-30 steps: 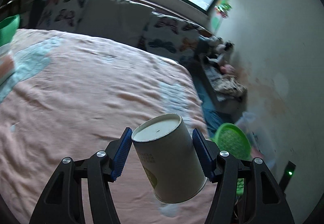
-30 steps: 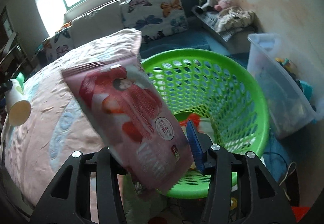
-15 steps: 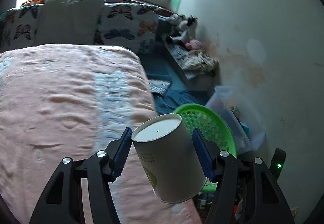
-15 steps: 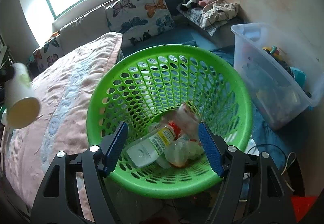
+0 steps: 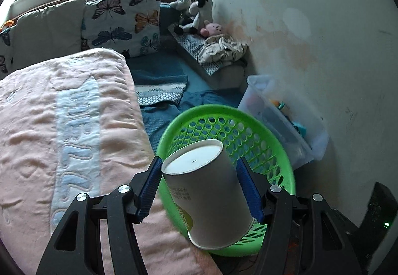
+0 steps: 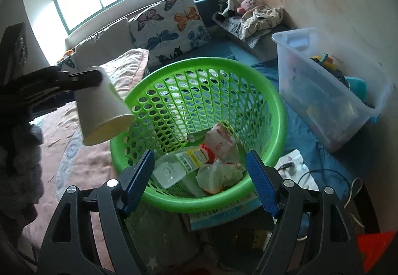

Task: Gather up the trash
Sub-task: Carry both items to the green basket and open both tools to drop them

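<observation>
The paper cup (image 5: 209, 190) at lower centre of the left wrist view is looking matt and smooth, cream with faint print. The green basket (image 6: 278, 111) in mid-frame is showing as glossy perforated plastic, and a clear plastic bottle (image 6: 179, 165) and crinkled shiny wrappers (image 6: 221, 143) are lying in it. At left, the pink blanket (image 5: 62, 125) is looking soft, quilted and fuzzy. The storage bin (image 6: 323, 91) at right is appearing as translucent, cloudy plastic. The ribbed blue pads (image 6: 261, 185) are looking rubbery against matt black arms.
</observation>
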`<state>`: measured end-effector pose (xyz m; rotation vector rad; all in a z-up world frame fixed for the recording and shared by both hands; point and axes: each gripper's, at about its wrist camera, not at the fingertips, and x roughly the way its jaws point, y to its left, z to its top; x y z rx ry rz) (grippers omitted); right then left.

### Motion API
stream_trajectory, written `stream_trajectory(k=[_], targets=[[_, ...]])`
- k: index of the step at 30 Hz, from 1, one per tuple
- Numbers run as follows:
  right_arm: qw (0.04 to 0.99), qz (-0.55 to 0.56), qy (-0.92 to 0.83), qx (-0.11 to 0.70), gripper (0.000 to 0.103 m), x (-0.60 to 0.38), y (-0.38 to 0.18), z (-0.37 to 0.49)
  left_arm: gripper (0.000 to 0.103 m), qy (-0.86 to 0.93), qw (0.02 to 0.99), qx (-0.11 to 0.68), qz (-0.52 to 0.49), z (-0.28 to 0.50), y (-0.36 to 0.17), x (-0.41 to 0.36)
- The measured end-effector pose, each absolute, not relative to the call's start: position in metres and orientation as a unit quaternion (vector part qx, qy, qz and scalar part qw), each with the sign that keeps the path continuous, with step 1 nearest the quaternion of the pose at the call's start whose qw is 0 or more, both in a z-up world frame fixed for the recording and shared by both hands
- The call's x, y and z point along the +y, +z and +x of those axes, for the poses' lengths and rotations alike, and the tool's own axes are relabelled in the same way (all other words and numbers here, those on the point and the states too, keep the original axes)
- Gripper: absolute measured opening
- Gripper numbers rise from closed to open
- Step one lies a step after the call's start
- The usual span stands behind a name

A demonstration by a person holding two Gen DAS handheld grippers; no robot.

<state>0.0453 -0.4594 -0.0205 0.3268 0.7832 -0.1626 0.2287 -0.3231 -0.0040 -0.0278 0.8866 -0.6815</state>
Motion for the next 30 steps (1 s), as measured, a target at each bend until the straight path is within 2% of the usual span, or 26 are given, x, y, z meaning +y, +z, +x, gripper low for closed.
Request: stream_trajectory(k=[10,30], targets=[[0.906,0.171,-0.073,0.380,0.076,-0.458,-0.028,0.045,0.060,-0.330,0.841,0.429,0.011,0.231,-0.022,-0.343],[0.905,0.188,-0.076,0.375,0.076,-0.456,-0.029,0.032,0.062,-0.333,0.838,0.432,0.003,0.223,-0.025,-0.336]])
